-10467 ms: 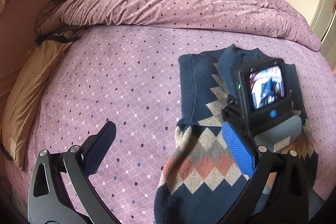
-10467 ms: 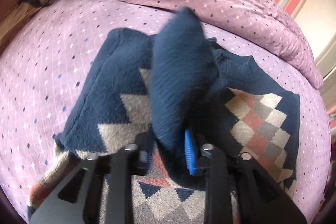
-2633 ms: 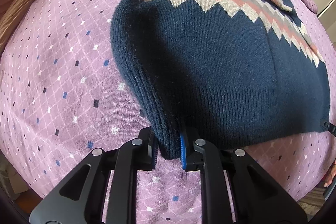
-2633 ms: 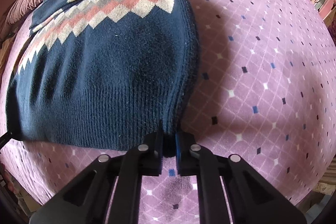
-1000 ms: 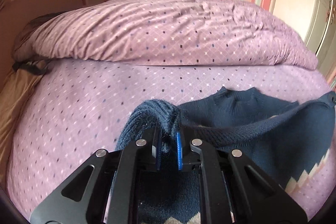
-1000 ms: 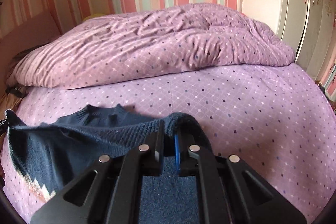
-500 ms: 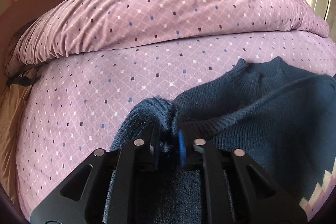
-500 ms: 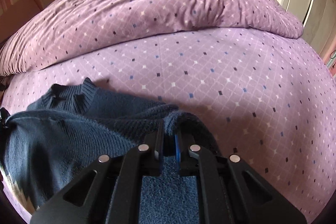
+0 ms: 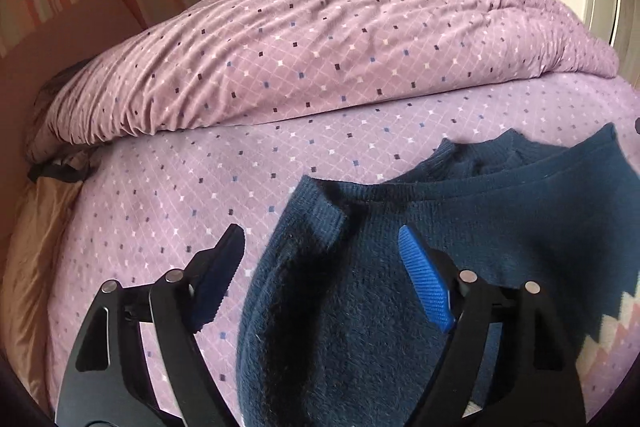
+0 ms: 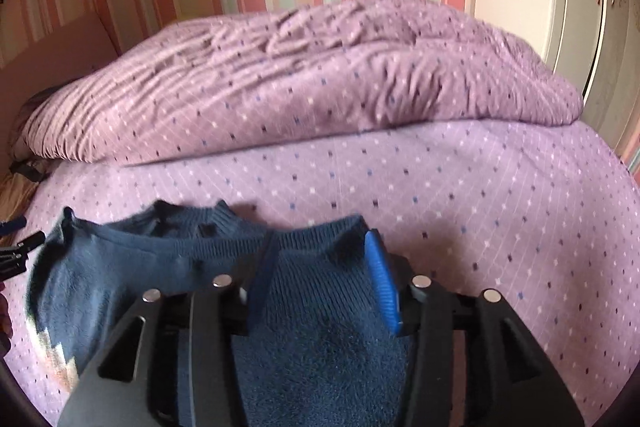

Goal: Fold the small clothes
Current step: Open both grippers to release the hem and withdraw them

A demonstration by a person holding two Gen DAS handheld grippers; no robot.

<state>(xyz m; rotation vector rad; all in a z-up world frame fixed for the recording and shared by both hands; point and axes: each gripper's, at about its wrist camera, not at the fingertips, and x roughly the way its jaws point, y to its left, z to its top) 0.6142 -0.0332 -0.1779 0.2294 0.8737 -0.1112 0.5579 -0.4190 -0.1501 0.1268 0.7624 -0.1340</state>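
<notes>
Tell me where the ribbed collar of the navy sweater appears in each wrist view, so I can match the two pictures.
Left wrist view: the ribbed collar sits at right of centre, beyond the folded-up hem.
Right wrist view: the ribbed collar sits at left of centre, behind the hem.
Shared landmark: the bunched purple duvet lies across the far side of the bed in both views.

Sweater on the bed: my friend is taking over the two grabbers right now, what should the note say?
Left gripper: jaws opening, nothing pinched; the sweater corner lies loose between them.
Right gripper: jaws opening too, the other corner loose between them.
Sweater sits on the purple bedspread, bottom hem folded up near the collar.
Done: the bottom-to-top fold is laid down.
Left: back away, check the edges, maybe tidy or fold again.
</notes>
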